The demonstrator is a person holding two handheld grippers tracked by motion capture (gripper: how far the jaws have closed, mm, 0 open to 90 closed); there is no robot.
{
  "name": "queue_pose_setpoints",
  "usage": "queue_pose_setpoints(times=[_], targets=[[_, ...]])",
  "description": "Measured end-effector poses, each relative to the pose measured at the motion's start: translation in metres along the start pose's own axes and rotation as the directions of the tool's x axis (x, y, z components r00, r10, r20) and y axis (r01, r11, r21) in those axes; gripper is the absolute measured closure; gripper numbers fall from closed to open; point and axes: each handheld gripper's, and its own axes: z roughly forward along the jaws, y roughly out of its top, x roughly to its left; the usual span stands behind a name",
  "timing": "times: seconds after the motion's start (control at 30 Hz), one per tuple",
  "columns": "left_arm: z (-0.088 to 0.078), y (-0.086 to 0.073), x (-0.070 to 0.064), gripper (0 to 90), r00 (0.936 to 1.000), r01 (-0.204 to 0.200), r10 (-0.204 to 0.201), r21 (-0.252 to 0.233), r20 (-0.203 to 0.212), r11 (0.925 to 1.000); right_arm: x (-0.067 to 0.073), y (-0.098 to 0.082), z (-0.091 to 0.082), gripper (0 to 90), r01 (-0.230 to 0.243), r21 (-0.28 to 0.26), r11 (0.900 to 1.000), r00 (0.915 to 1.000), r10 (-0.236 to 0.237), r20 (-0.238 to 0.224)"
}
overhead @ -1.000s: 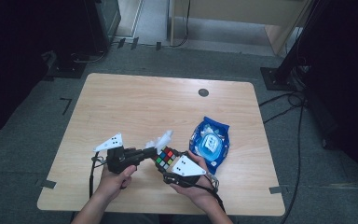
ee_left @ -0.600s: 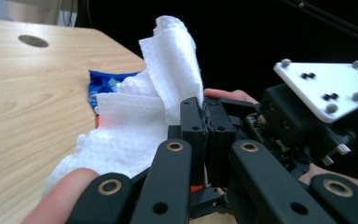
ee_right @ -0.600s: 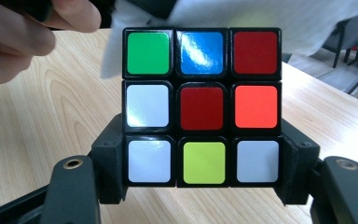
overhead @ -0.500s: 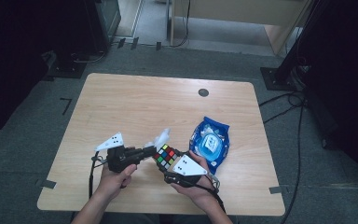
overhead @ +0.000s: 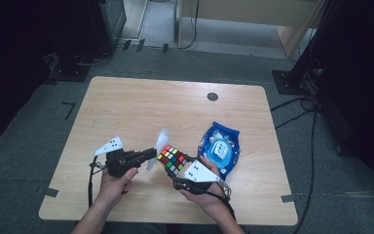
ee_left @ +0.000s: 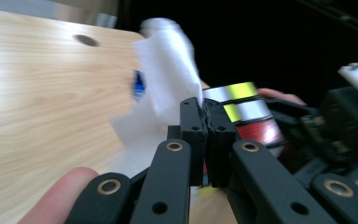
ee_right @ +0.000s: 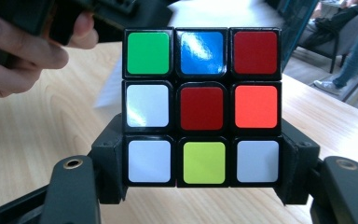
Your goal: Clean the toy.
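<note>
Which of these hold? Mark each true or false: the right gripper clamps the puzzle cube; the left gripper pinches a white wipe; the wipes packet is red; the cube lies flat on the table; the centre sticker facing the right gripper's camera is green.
1. The right gripper clamps the puzzle cube. True: its jaws press the cube's bottom layer from both sides.
2. The left gripper pinches a white wipe. True: the jaws are shut on it.
3. The wipes packet is red. False: it is blue, lying on the wooden table beside the right hand.
4. The cube lies flat on the table. False: it is held up off the table in the gripper.
5. The centre sticker facing the right gripper's camera is green. False: it is dark red; green is the top-left sticker.
</note>
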Motion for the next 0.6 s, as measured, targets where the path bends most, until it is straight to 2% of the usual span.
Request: queue_pose_setpoints(times=[0.1,0.17,0.27,0.33,0.37,0.4,0.43,0.47,0.5,0.53,0.6], targets=[[-0.001,-0.001,0.002,81.3,0.9974,-0.032,0.032,0.006,-0.064,0.9995,-0.009,0.002,-0.005,34.4,-0.044,-0.023,0.999,0.9988,0.045,0.018],[0.000,-0.002,0.001,74.4,0.9928,-0.060,0.061,0.017,-0.103,0.9981,-0.014,0.004,-0.009,34.4,-0.070,-0.044,0.997,0.9970,0.072,0.030],[0.003,-0.004,0.000,67.3,0.9887,-0.087,0.092,0.040,-0.119,0.9953,-0.019,0.008,-0.015,34.4,-0.103,-0.073,0.992,0.9937,0.106,0.039],[0.006,-0.006,-0.002,63.1,0.9813,-0.129,0.136,0.058,-0.136,0.9899,-0.021,0.010,-0.018,34.4,-0.120,-0.086,0.989,0.9918,0.124,0.034],[0.009,-0.008,-0.004,60.1,0.9737,-0.159,0.168,0.070,-0.154,0.9848,-0.021,0.011,-0.019,34.4,-0.133,-0.092,0.987,0.9902,0.136,0.033],[0.011,-0.010,-0.006,57.0,0.9635,-0.197,0.209,0.086,-0.167,0.9766,-0.021,0.012,-0.020,34.4,-0.145,-0.099,0.984,0.9884,0.149,0.030],[0.013,-0.013,-0.009,53.9,0.9491,-0.239,0.255,0.105,-0.185,0.9655,-0.022,0.013,-0.021,34.4,-0.158,-0.105,0.982,0.9866,0.161,0.026],[0.015,-0.016,-0.012,51.1,0.9297,-0.287,0.306,0.121,-0.204,0.9504,-0.022,0.014,-0.022,34.4,-0.173,-0.110,0.979,0.9841,0.176,0.019],[0.017,-0.019,-0.015,48.8,0.9065,-0.336,0.360,0.138,-0.221,0.9317,-0.022,0.016,-0.023,34.4,-0.190,-0.112,0.975,0.9813,0.192,0.010],[0.020,-0.023,-0.018,45.7,0.8901,-0.371,0.398,0.154,-0.223,0.9160,-0.022,0.017,-0.024,34.4,-0.207,-0.114,0.972,0.9781,0.208,-0.004],[0.024,-0.029,-0.025,38.6,0.8643,-0.431,0.458,0.164,-0.208,0.8873,-0.022,0.021,-0.025,34.4,-0.244,-0.103,0.964,0.9697,0.243,-0.026]])
